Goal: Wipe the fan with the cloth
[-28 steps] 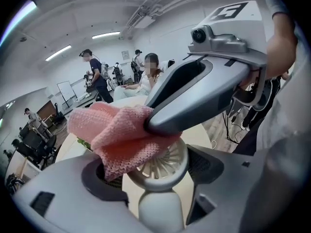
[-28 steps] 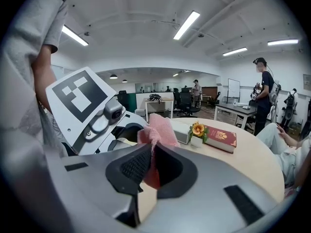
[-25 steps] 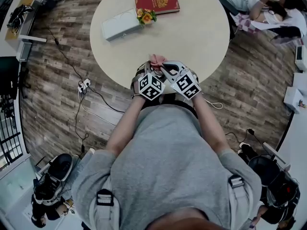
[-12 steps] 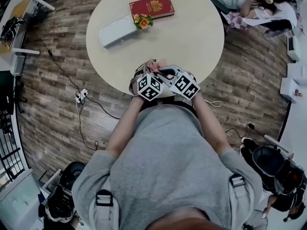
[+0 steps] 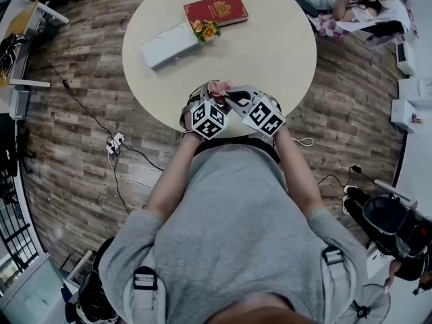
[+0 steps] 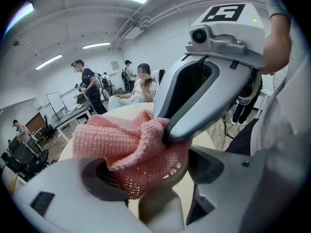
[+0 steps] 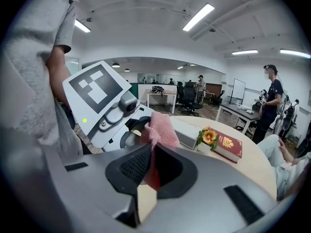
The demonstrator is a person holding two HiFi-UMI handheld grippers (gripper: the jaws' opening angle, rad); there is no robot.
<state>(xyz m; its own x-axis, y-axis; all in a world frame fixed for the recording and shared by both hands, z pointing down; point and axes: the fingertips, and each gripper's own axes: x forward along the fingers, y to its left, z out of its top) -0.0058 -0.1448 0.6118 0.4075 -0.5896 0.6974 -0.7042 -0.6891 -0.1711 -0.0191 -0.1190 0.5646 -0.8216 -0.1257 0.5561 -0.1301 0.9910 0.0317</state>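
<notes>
Cloth (image 5: 219, 88): pink, open-knit, bunched into a soft wad. It is held over the near edge of the round bench (image 5: 270, 52), between the two grippers and directly in front of the person's chest.

Right gripper (image 7: 153, 166): fingers (image 7: 133, 166) drawn narrow, a fold of cloth pinched between the dark pads. The rest of the wad stands up above them. Firm hold, by the look of it.

Left gripper (image 6: 150, 178): fingers (image 6: 95, 178) stand apart. The cloth lies across the gap, resting on the left pad and reaching toward the other, with pale bench showing below. It looks draped rather than clamped, which is judgement only. The right gripper's tips come in from above and bite the wad's upper fold.

Handling: light and limp, no stiffness, so it will sag and trail from any single pinch point. The knit is grippy and unlikely to slide off the pads, but its loops could snag on a grille. Best taken through the thick of the bunch, leaving a generous flap free as the wiping face.

Fan (image 5: 368, 309): probably the round wire grille at bottom right of the head view, on the floor well apart from the bench. It is partly cut off, so not certain.

Far side of bench: red book (image 5: 216, 9), white box (image 5: 169, 44), and small orange flowers (image 5: 206, 30) just beside the box's end. Wiping not begun.
</notes>
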